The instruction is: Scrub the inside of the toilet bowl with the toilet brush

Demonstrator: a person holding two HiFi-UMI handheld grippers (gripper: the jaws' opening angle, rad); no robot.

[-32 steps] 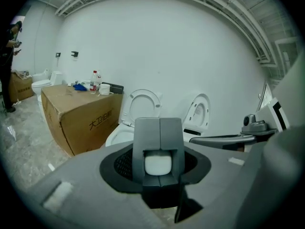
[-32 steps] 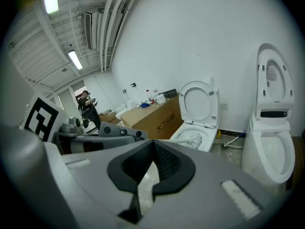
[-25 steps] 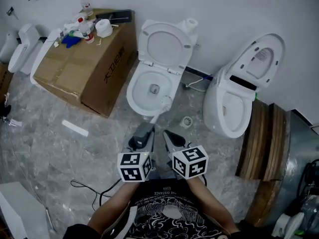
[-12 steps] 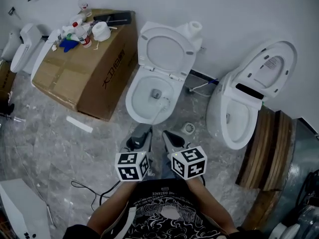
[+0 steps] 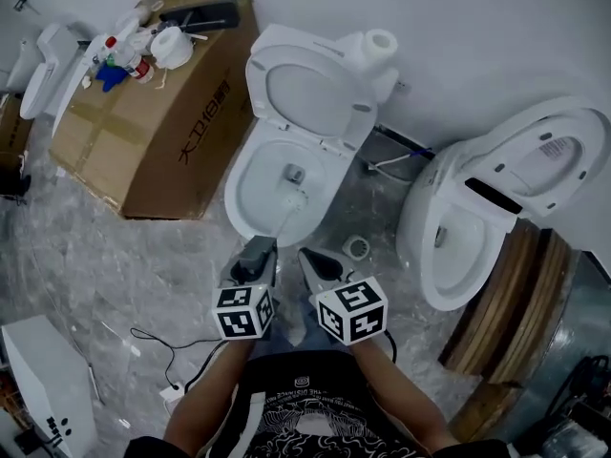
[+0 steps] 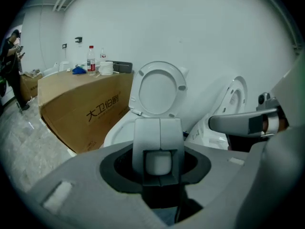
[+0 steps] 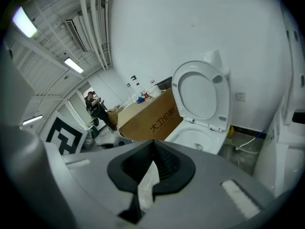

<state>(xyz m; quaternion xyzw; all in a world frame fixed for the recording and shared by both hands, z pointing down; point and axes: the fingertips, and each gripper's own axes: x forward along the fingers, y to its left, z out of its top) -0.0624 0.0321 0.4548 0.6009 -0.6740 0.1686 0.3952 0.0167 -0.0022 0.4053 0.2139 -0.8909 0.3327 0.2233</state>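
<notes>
A white toilet stands with its lid up, and its bowl rim [image 5: 239, 198] lies just ahead of both grippers. The toilet brush [image 5: 296, 199] has a thin white handle that runs up from my left gripper [image 5: 260, 248]. Its head sits inside the bowl, near the drain hole. In the left gripper view the left gripper [image 6: 158, 128] is shut on the white handle end, with the bowl [image 6: 116, 128] behind it. My right gripper [image 5: 307, 258] hangs beside it, dark and pointed. In the right gripper view the right gripper [image 7: 153, 144] is shut, with a pale strip between the jaws that I cannot identify.
A large cardboard box [image 5: 162, 113] with bottles and a roll on top stands left of the toilet. A second white toilet [image 5: 458, 246] is at the right, with stacked wooden boards [image 5: 496, 303] beyond it. A round floor drain [image 5: 356, 248] and a cable [image 5: 162, 351] lie on the marble floor.
The brush head has moved from the bowl's near right rim to deeper inside, near the drain hole. Both grippers have shifted a little to the left and closer to the bowl.
</notes>
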